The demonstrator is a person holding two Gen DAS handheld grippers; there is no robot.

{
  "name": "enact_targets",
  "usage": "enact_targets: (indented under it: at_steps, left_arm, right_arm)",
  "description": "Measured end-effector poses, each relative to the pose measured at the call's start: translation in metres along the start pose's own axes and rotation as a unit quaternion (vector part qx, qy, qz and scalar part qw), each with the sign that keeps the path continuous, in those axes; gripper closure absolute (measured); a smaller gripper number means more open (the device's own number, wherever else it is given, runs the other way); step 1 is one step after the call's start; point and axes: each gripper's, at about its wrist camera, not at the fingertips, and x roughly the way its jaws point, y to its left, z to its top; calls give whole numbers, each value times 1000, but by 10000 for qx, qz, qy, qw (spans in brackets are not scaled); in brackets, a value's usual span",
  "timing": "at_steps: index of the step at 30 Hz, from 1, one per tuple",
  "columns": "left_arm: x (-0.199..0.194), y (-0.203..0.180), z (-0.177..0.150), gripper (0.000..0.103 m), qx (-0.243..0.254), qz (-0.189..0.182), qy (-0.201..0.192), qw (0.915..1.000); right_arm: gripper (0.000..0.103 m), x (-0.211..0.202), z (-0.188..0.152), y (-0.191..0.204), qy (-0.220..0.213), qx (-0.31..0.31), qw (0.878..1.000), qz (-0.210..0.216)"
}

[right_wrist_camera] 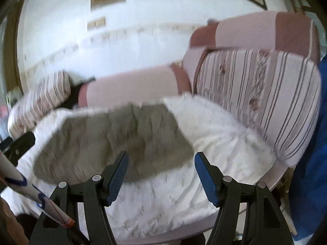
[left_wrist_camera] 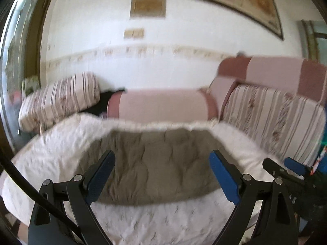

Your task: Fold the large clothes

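A grey-brown quilted padded garment lies spread flat, puckered along its stitching, on a white fluffy blanket (faint sprig print) covering the pink striped sofa. Left tongs and right tongs hover spread, holding nothing.

We see the white quilt lying flat and bare on the sofa seat, open to approach from the front. The grey folded garment lies flat mid-seat, low, no barrier. The striped back cushion blocks the right side, the pink armrest roll closes the far edge, and the striped pillow blocks far left. The right gripper sits close beside the left gripper, with little room between them.
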Motion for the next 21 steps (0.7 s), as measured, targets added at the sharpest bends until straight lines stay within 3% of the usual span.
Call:
enact_targets:
  at_steps: [6,10,14,16,21]
  left_arm:
    - [-63,6,61,10,119,75,-704,9974]
    - [-98,24,91,8,-117,78,-1037,9945]
    - [-111,41,104,8,-313,73,-1086,9936]
    - [-113,52,103,7,-389,247,-1099,9929]
    - [-84,81,83,7,-556,615,-641,9945]
  right_arm:
    - [30,-72,58,-2,-739,251,9964,332]
    - [25,-113,84,1,-1090,344,9920,545]
    - [24,-141,99,1,-1313,451,9872,782]
    - [20,-148,99,1,-1416,402,9860,781]
    - [20,-129,89,-5,-1223,440,9883,802]
